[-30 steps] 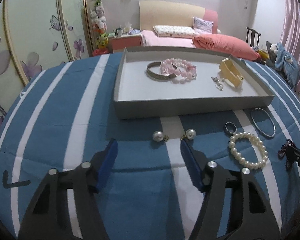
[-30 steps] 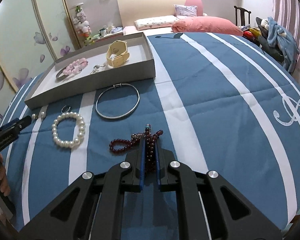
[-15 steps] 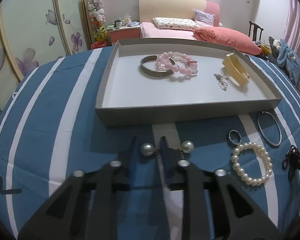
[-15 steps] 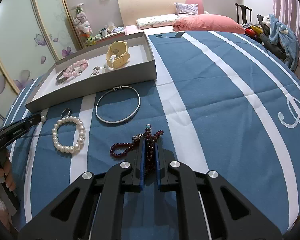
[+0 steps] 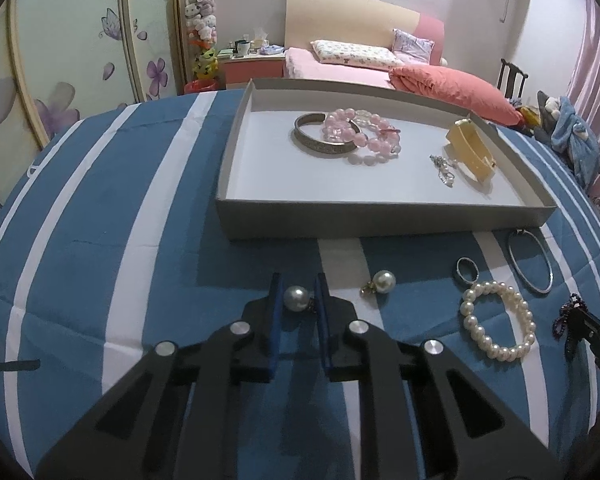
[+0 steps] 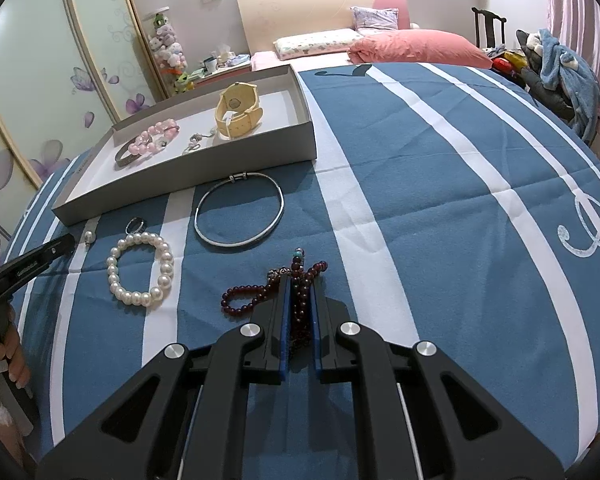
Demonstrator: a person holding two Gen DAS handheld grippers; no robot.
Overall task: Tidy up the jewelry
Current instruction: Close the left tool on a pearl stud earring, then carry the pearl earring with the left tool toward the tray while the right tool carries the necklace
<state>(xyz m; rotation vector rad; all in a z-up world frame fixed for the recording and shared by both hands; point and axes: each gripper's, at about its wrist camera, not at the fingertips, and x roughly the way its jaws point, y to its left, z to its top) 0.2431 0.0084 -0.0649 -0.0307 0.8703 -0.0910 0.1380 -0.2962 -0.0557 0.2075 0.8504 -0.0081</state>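
My left gripper (image 5: 299, 295) is shut on a pearl earring (image 5: 296, 298), which sits between its blue pads on the striped bedspread. A second pearl earring (image 5: 382, 282) lies just to its right. My right gripper (image 6: 300, 283) is shut on a dark red bead bracelet (image 6: 300, 306), and a loop of its beads trails off to the left on the cloth. The grey tray (image 5: 380, 216) ahead holds a silver cuff (image 5: 320, 143), a pink bead bracelet (image 5: 374, 145), a yellow watch (image 5: 470, 148) and small silver earrings (image 5: 444, 168).
A small ring (image 5: 467, 270), a pearl bracelet (image 5: 467, 314) and a thin silver bangle (image 6: 240, 177) lie loose on the bedspread between the two grippers. A hand (image 6: 14, 360) shows at the left edge of the right wrist view. Pillows and a nightstand stand beyond the tray.
My left gripper went from wide open to shut around the left pearl earring, edging forward over it. The right gripper stayed shut on the dark red beads.
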